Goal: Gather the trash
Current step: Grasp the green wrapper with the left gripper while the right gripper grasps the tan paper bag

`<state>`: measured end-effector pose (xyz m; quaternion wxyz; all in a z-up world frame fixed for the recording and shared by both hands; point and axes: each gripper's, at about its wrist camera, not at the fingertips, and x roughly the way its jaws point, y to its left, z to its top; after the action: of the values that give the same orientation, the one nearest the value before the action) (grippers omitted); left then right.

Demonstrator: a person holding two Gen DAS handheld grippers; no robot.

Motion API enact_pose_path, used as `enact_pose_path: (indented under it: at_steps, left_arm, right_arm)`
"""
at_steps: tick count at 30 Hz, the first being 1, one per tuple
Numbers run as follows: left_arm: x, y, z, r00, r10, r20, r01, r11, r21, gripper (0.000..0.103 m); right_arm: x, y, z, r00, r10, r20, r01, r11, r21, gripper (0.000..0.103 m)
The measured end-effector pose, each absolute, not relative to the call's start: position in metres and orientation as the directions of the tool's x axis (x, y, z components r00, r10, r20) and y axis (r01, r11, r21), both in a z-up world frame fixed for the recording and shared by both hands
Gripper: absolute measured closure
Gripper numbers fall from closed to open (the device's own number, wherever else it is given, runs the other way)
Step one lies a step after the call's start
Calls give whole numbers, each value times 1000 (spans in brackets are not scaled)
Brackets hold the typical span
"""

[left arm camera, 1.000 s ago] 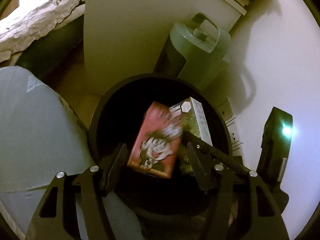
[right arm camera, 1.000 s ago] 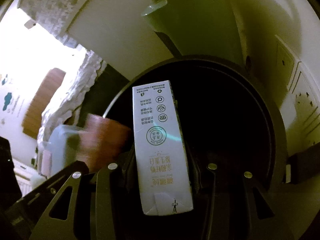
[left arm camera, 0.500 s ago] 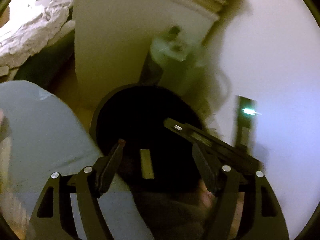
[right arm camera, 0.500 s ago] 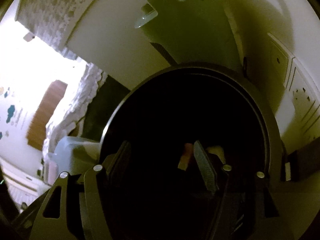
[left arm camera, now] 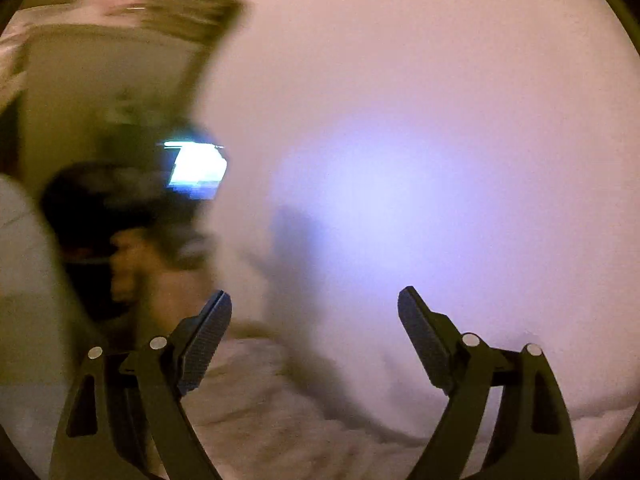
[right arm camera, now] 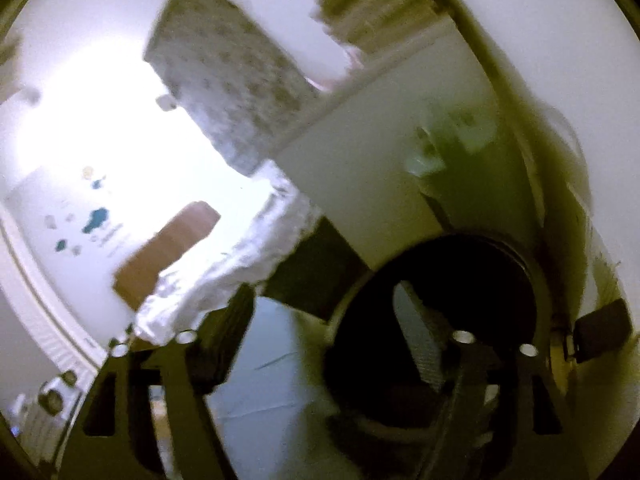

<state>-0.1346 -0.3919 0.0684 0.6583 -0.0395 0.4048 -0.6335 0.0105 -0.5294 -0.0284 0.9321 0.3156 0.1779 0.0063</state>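
In the left wrist view, heavily blurred, the left gripper [left arm camera: 315,308] has its fingers spread wide with nothing between them, facing a pale wall [left arm camera: 420,128]. The black trash bin [left arm camera: 86,210] shows only as a dark smear far left of the gripper.

In the right wrist view, the right gripper [right arm camera: 324,304] is likewise spread and empty. The bin [right arm camera: 472,280] sits just beyond its right finger, below a white cabinet [right arm camera: 372,184]; its contents cannot be made out.

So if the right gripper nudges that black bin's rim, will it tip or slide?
Probably slides rather than tips: the black bin looks round, wide-mouthed and squat. It is likely light, since its interior shows mostly dark and no load can be made out. The white cabinet close behind may stop it. Blur limits certainty.
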Motion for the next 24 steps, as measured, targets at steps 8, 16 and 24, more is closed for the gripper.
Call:
enact_pose_path:
  at_steps: [8, 16, 24]
  left_arm:
    - [-169, -379, 121, -180, -908, -378, 895, 9, -446, 18]
    - [-5, -236, 57, 469, -700, -538, 701, 666, -255, 18]
    - [108, -100, -39, 591, -388, -707, 456, 884, -103, 18]
  right_arm:
    - [-12, -480, 42, 934, 244, -261, -72, 844, 531, 18]
    - [32, -392, 46, 812, 410, -416, -298, 903, 310, 14]
    - [79, -294, 6, 533, 516, -671, -613, 782, 115, 14]
